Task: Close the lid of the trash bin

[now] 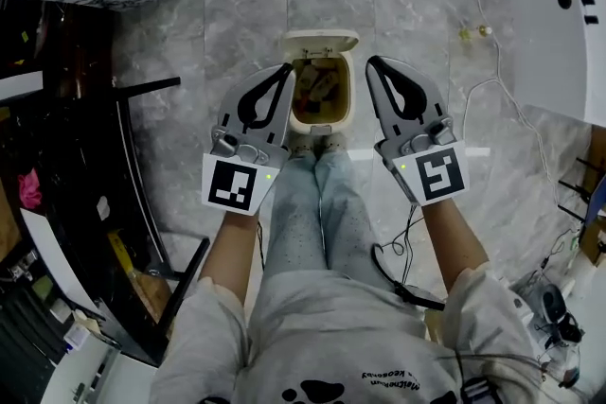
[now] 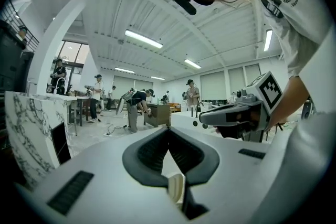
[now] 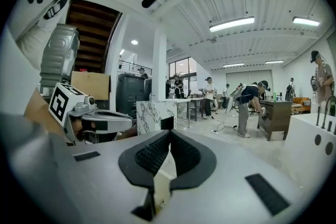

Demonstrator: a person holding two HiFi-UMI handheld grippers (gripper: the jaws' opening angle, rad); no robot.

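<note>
nothing of the job is done yet — the trash bin (image 1: 352, 101) stands on the grey floor (image 1: 237, 5) just ahead of the person's feet (image 1: 318, 144) with its lid (image 1: 322, 40) up, tipped back at the far edge, and rubbish (image 1: 317, 85) showing inside. the left gripper (image 1: 285, 68) and the right gripper (image 1: 371, 61) hang to either side of the bin's mouth, neither touching lid or rim as far as the head view tells. both have their jaws pressed together with nothing between them. what is left, by my reckoning, is the whole move — get a closed tip behind the raised lid and push it forward and down till it sits flat.
</note>
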